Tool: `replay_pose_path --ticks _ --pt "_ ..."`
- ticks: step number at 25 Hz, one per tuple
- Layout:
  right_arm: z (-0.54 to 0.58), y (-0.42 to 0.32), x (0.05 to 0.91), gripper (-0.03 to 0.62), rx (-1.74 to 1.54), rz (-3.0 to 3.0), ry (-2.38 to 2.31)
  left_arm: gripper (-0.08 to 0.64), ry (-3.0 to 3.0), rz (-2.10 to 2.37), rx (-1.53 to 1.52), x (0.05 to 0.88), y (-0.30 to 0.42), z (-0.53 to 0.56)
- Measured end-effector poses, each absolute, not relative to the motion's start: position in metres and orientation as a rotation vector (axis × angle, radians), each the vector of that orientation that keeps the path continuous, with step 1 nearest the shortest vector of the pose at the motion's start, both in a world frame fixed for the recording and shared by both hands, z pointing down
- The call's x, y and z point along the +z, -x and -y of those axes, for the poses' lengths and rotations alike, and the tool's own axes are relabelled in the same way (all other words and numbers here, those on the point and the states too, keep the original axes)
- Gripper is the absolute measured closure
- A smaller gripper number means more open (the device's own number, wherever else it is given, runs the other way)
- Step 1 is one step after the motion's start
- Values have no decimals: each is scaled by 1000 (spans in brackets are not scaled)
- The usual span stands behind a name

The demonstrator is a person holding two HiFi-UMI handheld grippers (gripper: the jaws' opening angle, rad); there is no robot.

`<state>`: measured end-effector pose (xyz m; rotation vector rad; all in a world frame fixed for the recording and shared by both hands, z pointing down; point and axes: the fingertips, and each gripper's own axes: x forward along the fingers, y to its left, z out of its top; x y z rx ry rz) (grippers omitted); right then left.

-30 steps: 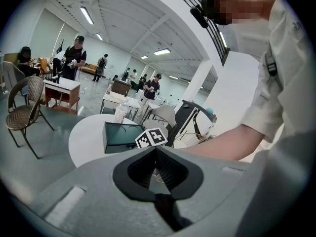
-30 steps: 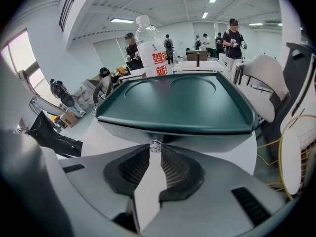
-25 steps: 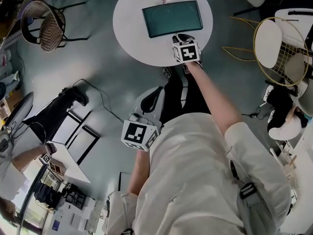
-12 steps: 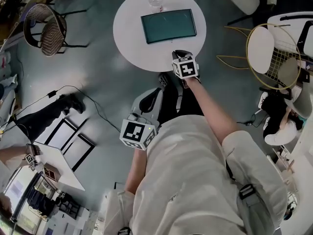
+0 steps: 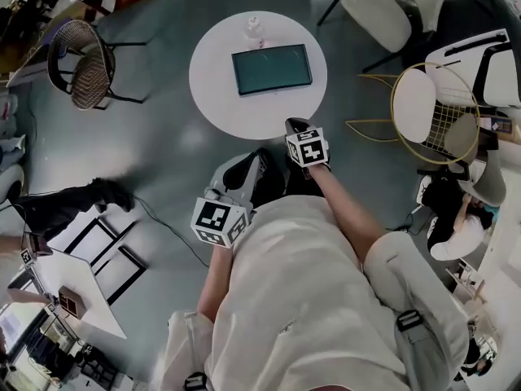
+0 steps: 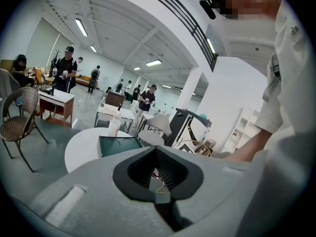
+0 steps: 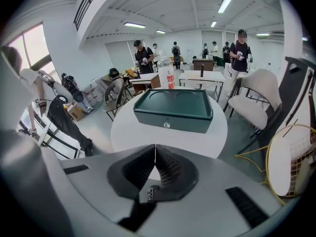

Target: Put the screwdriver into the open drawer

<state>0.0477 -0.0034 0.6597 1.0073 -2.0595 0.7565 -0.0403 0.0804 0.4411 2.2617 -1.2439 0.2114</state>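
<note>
Green box (image 7: 174, 110) sits mid-way on the table (image 7: 129, 132); the screwdriver shows nowhere. My right gripper (image 7: 155, 147), short of the table, has just pinched together on nothing. The left gripper (image 6: 156, 149) is pressed together too, empty. Risk: I take the screwdriver as stowed without having seen it.

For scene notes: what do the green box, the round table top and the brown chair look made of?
Green box: probably painted metal, satin, with a front keyhole. Table top: smooth matte white, perhaps laminate. Chair: wicker-like weave on thin dark metal legs.
</note>
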Motion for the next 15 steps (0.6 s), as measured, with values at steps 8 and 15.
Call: replay_pose_path --ticks 8,15 --pt "-23 -52 606 583 679 2157 -908 548 -2313 1240 169 421 43 -75" --pt "-44 -40 535 583 708 2361 -830 548 -2343 1228 152 413 43 -70"
